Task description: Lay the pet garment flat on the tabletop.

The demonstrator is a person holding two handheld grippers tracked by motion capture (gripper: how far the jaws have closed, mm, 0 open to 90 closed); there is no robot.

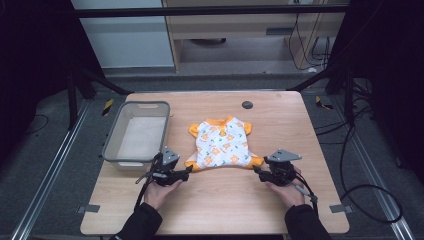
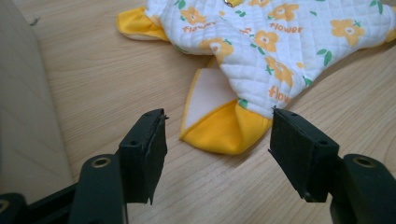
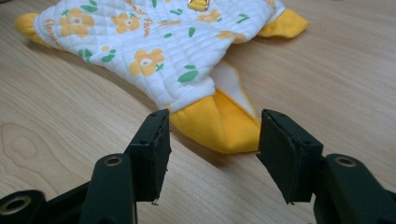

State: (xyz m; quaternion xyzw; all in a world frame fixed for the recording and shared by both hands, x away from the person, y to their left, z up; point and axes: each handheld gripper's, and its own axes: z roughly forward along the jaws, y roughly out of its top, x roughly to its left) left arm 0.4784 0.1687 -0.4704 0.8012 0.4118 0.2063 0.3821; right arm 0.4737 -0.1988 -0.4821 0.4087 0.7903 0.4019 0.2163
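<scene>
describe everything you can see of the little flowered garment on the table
The garment is a small quilted top, white with orange flowers, green leaves and the printed word "flower", trimmed with orange cuffs and collar. It lies flat and spread on the wooden table, beside the grey tub. Its two near orange corners sit just ahead of the open jaws, untouched.

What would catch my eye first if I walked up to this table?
Probably the little white garment with orange flowers and yellow cuffs, spread flat mid-table. A hand-held left claw and right claw flank its near corners, jaws apart around a yellow cuff without gripping. A grey bin sits to the left.
</scene>
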